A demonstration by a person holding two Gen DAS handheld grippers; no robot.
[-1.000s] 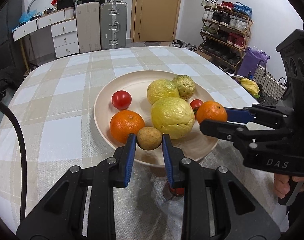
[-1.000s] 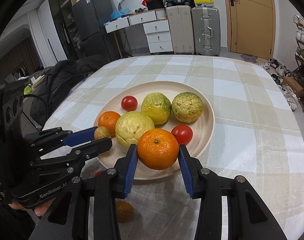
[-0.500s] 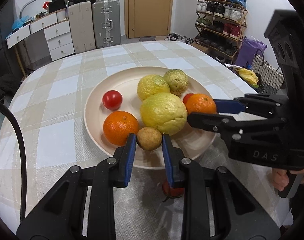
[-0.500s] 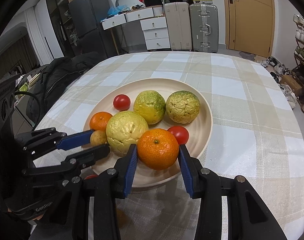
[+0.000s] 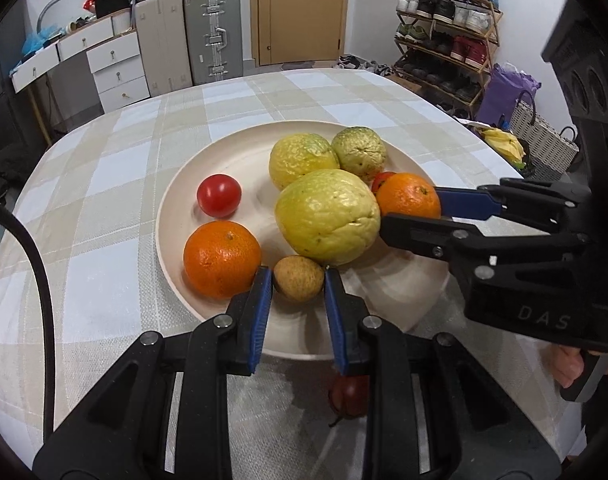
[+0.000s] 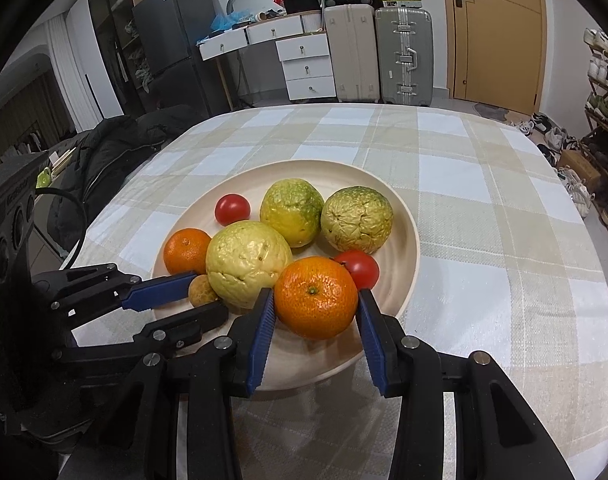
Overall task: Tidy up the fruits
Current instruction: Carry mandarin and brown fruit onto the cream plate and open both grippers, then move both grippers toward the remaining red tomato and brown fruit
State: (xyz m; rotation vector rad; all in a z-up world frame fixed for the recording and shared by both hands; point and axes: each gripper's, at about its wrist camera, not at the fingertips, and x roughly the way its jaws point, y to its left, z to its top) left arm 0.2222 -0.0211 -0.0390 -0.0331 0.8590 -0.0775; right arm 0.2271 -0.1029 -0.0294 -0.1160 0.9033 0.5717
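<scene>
Fruit fills a cream round plate (image 5: 175,216) that sits on a tabletop (image 5: 103,184) covered with a beige and white checked cloth. The left tool (image 5: 298,284) is clamped on a small brownish round fruit (image 5: 298,283) at the plate's near edge, its blue pads pressing both sides. Just left of that fruit lies an orange (image 5: 221,258), touching the left pad, and behind it a large yellow-green bumpy citrus (image 5: 328,216) sits in the middle of the plate. The right tool (image 6: 314,306) grips a second orange (image 6: 315,297) between its blue pads, over the near right part of the plate; whether this orange rests on the plate or is lifted just off it cannot be told. In the left wrist view the same tool reaches in from the right, with the orange at its tips beside the big citrus. A red tomato (image 6: 360,268) lies just behind the held orange, and another tomato (image 6: 232,209) sits at the plate's far left. Two more bumpy yellow-green citrus fruits stand side by side at the back: one yellower (image 6: 292,213), one greener and more wrinkled (image 6: 356,219). On the cloth in front of the plate, below the left tool, a dark red fruit (image 5: 350,396) lies partly hidden. A person's hand (image 5: 568,366) holds the right tool's handle at the frame's edge.
</scene>
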